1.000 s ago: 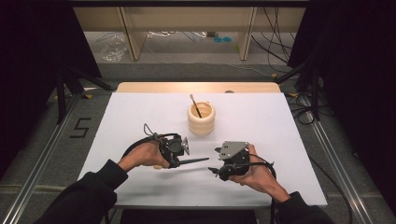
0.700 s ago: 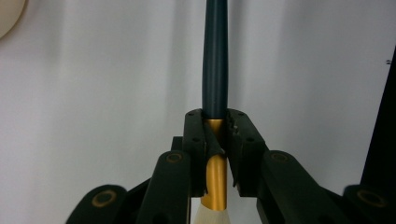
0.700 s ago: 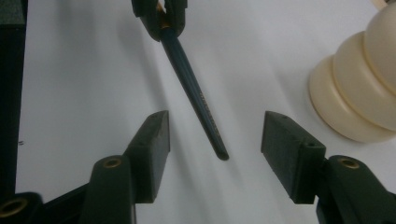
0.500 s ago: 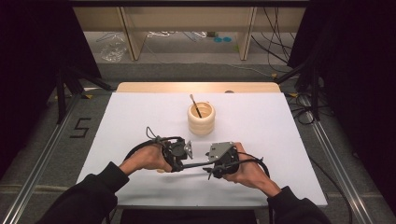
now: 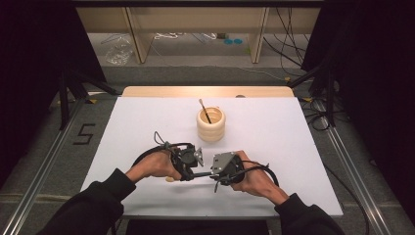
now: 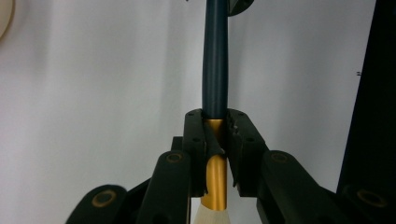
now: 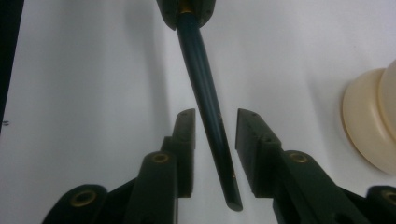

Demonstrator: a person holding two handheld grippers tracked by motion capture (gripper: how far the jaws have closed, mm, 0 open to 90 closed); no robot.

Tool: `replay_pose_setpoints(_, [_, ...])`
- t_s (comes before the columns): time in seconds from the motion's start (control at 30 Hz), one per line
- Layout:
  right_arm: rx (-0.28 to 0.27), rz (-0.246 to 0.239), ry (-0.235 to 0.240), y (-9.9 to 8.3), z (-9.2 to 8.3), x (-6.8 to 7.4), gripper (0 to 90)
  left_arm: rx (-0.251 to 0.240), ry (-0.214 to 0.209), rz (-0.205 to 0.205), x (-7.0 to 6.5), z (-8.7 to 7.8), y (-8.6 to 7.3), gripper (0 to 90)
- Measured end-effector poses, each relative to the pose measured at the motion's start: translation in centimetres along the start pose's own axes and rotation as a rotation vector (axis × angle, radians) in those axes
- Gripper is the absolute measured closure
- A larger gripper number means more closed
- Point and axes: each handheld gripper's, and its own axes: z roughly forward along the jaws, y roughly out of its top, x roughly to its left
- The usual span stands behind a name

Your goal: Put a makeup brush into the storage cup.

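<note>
A brush with a dark blue handle, a gold ferrule and pale bristles lies level above the white table, near its front edge. My left gripper is shut on the brush at the ferrule, also seen in the high view. The right gripper stands open, and the handle's free end passes between its jaws without clear contact. In the high view the right gripper faces the left one, with the handle spanning the gap.
A cream ribbed cup stands behind the grippers at mid table, holding another brush; its edge shows in the right gripper view. A wooden strip runs along the table's far edge. Cables trail from both grippers.
The right gripper has moved left toward the left gripper, so the brush handle now sits between its open jaws. The left gripper has kept its hold, shifting slightly.
</note>
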Motion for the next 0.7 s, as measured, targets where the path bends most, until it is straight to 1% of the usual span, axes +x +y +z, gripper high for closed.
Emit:
replay_pose_setpoints(0.03, [0.005,-0.011,-0.006,0.04,0.06,0.01,72.2,0.001,-0.005,0.002,0.01,0.0,0.05,78.7])
replay_pose_setpoints(0.1, [0.012,-0.026,0.0,0.13,0.17,0.19,75.2,0.001,-0.006,0.002,0.02,-0.02,0.1,78.7])
replay_pose_setpoints(0.17, [0.016,-0.041,-0.004,0.18,0.16,0.25,77.6,0.003,-0.009,0.0,0.0,-0.01,0.18,78.7])
replay_pose_setpoints(0.2, [0.021,-0.049,-0.01,0.2,0.17,0.31,77.9,0.003,-0.01,-0.003,0.0,-0.01,0.21,78.7])
replay_pose_setpoints(0.27, [0.025,-0.061,-0.003,0.2,0.19,0.32,78.4,0.002,-0.017,-0.005,0.03,-0.03,0.22,78.7])
replay_pose_setpoints(0.33, [0.03,-0.067,-0.011,0.21,0.25,0.47,78.8,0.0,-0.03,-0.012,0.08,-0.09,0.23,78.7])
replay_pose_setpoints(0.4, [0.023,-0.088,-0.006,0.21,0.32,0.45,79.0,-0.003,-0.035,-0.018,0.14,-0.11,0.21,78.7])
replay_pose_setpoints(0.43, [0.033,-0.097,-0.009,0.23,0.23,0.46,79.1,-0.005,-0.04,-0.021,0.18,-0.14,0.22,78.6])
replay_pose_setpoints(0.47, [0.032,-0.105,-0.008,0.25,0.2,0.44,79.0,-0.012,-0.048,-0.025,0.2,-0.12,0.22,78.7])
replay_pose_setpoints(0.5, [0.017,-0.099,-0.012,0.24,0.29,0.63,79.1,-0.014,-0.053,-0.03,0.22,-0.13,0.22,78.7])
replay_pose_setpoints(0.53, [0.016,-0.107,-0.01,0.25,0.32,0.64,79.2,-0.018,-0.058,-0.038,0.23,-0.13,0.23,78.6])
replay_pose_setpoints(0.57, [0.027,-0.139,-0.021,0.23,0.34,0.51,79.3,-0.017,-0.06,-0.038,0.25,-0.14,0.24,78.6])
replay_pose_setpoints(0.67, [0.028,-0.147,-0.017,0.24,0.35,0.56,79.5,-0.02,-0.071,-0.049,0.29,-0.11,0.26,78.6])
replay_pose_setpoints(0.7, [0.028,-0.159,-0.021,0.26,0.32,0.53,79.4,-0.018,-0.074,-0.051,0.31,-0.14,0.28,78.6])
